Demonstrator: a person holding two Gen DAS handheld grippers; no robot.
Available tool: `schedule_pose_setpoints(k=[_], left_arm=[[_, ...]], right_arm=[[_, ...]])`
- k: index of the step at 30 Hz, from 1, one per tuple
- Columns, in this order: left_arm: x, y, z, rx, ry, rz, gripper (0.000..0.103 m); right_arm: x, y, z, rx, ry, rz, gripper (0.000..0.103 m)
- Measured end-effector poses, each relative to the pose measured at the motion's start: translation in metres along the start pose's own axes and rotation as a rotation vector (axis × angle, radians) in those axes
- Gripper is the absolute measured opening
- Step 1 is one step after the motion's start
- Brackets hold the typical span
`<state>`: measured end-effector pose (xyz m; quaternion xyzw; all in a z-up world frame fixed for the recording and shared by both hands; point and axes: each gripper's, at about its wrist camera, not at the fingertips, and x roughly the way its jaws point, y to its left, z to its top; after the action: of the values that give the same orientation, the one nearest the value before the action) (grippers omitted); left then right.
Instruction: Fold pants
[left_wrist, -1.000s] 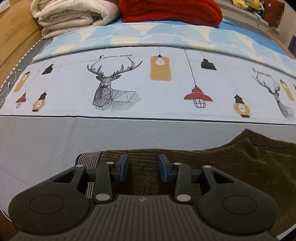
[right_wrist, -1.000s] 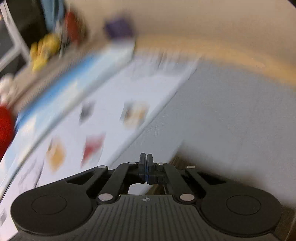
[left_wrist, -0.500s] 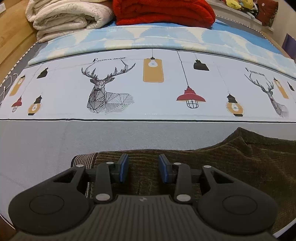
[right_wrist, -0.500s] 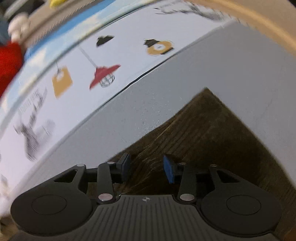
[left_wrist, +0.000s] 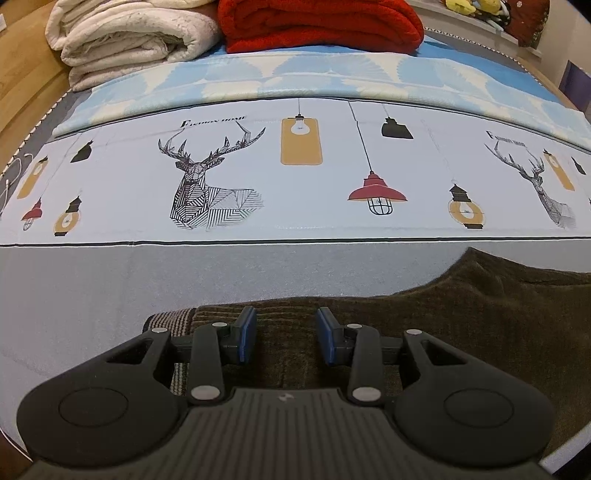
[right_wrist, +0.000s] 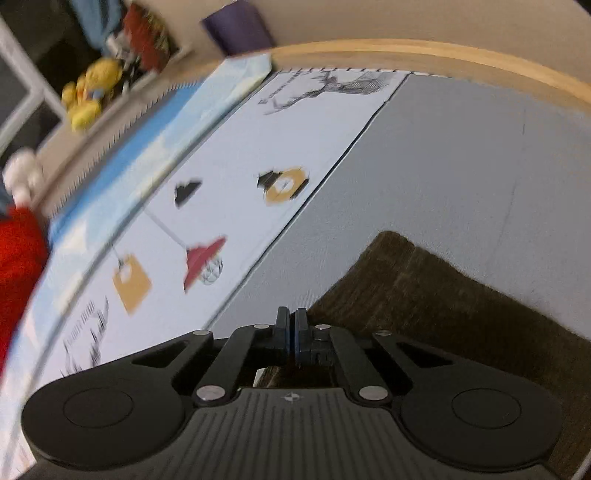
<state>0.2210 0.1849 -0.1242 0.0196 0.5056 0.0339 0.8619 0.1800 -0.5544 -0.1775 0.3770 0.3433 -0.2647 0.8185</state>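
Blankets stacked beyond pants, well apart.

The pants are brown ribbed cloth, like corduroy, matt and a little rough. The bed sheet is smooth grey cloth. The red blanket looks fluffy. The gripper is matt black plastic with metal pins.

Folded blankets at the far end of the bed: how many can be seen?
2. A cream blanket lies far left, and a red blanket lies beside it, to its right. More may lie beyond the picture's top edge.
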Motion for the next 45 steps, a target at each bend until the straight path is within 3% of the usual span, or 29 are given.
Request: schedule_pose_setpoints(k=[2, 4, 6, 10, 13, 18, 22, 27, 29, 31, 38, 39, 40, 41, 45], left_arm=[[0.000, 0.000, 0.000, -0.003, -0.002, -0.006, 0.040], [-0.001, -0.001, -0.001, -0.002, -0.002, -0.011, 0.040], [-0.001, -0.001, -0.001, 0.004, -0.004, -0.012, 0.040], [-0.001, 0.001, 0.000, 0.000, -0.008, -0.014, 0.040], [0.000, -0.002, 0.002, 0.000, -0.010, -0.018, 0.040], [-0.001, -0.003, 0.000, 0.005, -0.011, -0.017, 0.040], [-0.001, 0.003, -0.005, -0.010, -0.001, -0.007, 0.040], [0.000, 0.015, -0.010, -0.035, 0.010, 0.000, 0.040], [0.000, 0.021, -0.011, -0.044, 0.011, 0.002, 0.040], [0.000, 0.026, -0.012, -0.055, 0.013, 0.001, 0.040], [0.002, 0.046, -0.013, -0.092, 0.016, 0.001, 0.040], [0.002, 0.048, -0.013, -0.092, 0.017, 0.000, 0.040], [0.002, 0.049, -0.012, -0.093, 0.015, -0.001, 0.040], [0.002, 0.051, -0.012, -0.094, 0.013, -0.002, 0.040], [0.001, 0.055, -0.013, -0.096, 0.011, -0.007, 0.040]], right_arm=[[0.012, -0.018, -0.002, 0.104, 0.040, 0.000, 0.001], [0.022, -0.022, -0.004, 0.113, 0.097, 0.005, 0.008], [0.022, -0.017, -0.002, 0.063, 0.113, -0.007, 0.016], [-0.001, 0.002, 0.000, -0.100, 0.016, -0.021, 0.017], [-0.012, 0.037, -0.016, -0.250, 0.027, 0.093, 0.017], [-0.038, 0.140, -0.096, -0.688, 0.096, 0.498, 0.017], [-0.041, 0.204, -0.166, -0.881, 0.197, 0.694, 0.017], [-0.028, 0.259, -0.239, -1.022, 0.337, 0.798, 0.017], [-0.028, 0.272, -0.259, -1.050, 0.367, 0.817, 0.023], [-0.028, 0.285, -0.278, -1.078, 0.386, 0.840, 0.036], [-0.023, 0.308, -0.329, -1.215, 0.460, 0.841, 0.042], [-0.022, 0.310, -0.332, -1.225, 0.479, 0.850, 0.033], [-0.019, 0.314, -0.336, -1.248, 0.499, 0.859, 0.003], [-0.018, 0.318, -0.335, -1.263, 0.491, 0.855, 0.003], [-0.005, 0.332, -0.317, -1.113, 0.448, 0.856, 0.003]])
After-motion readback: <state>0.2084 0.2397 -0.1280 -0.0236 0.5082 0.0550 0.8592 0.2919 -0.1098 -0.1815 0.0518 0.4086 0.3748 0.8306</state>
